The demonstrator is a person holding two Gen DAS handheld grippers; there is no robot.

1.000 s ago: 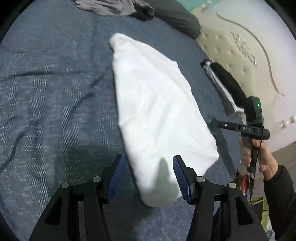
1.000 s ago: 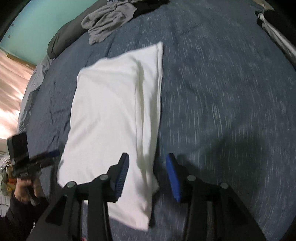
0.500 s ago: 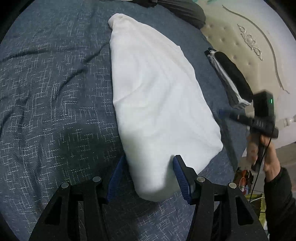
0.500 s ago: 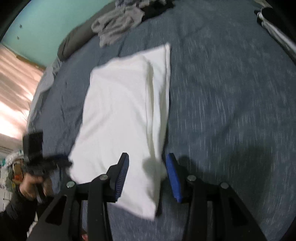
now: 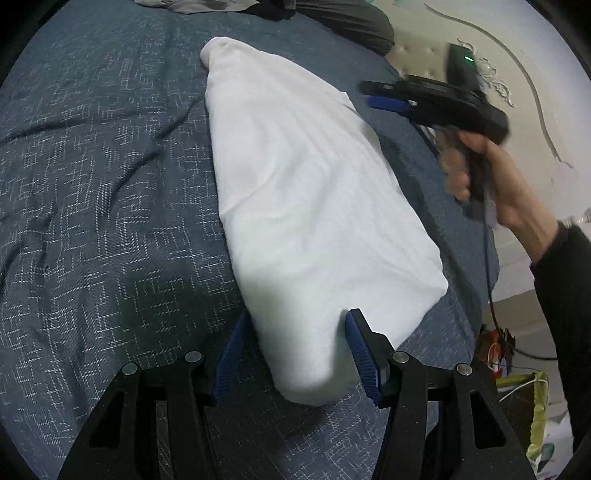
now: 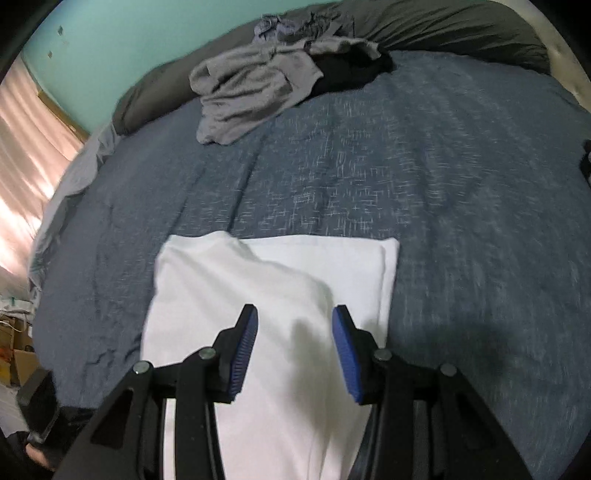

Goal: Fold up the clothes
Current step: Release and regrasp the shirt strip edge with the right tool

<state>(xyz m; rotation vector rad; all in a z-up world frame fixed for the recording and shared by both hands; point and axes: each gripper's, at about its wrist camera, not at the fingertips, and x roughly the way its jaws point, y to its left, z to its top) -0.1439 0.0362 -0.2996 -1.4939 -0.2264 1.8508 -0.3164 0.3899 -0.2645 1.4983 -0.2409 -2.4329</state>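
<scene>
Left wrist view first: the left tongs (image 5: 293, 354) stand spread with the near end of the folded white garment (image 5: 306, 192) lying between the two blue pads, which sit close against the cloth on either side; whether they press it I cannot quite tell. The garment stretches away from them as a long white strip on the blue-grey bedspread (image 5: 110, 206), close to the bed's right edge. Past it, over that edge, a hand (image 5: 491, 177) in a dark sleeve holds the right tongs (image 5: 384, 96), blurred, above the far part of the garment.

From the right wrist view, the right tongs (image 6: 293, 350) are spread apart, and the pads seem to hover just above the cloth with nothing pinched between them. The white garment (image 6: 280, 280) shows under them with a squared far end and a doubled edge on its right side. Well beyond, near the bed's far edge, a rumpled grey garment (image 6: 255, 88) lies beside something black (image 6: 347, 74), with dark grey pillows (image 6: 443, 33) behind.
</scene>
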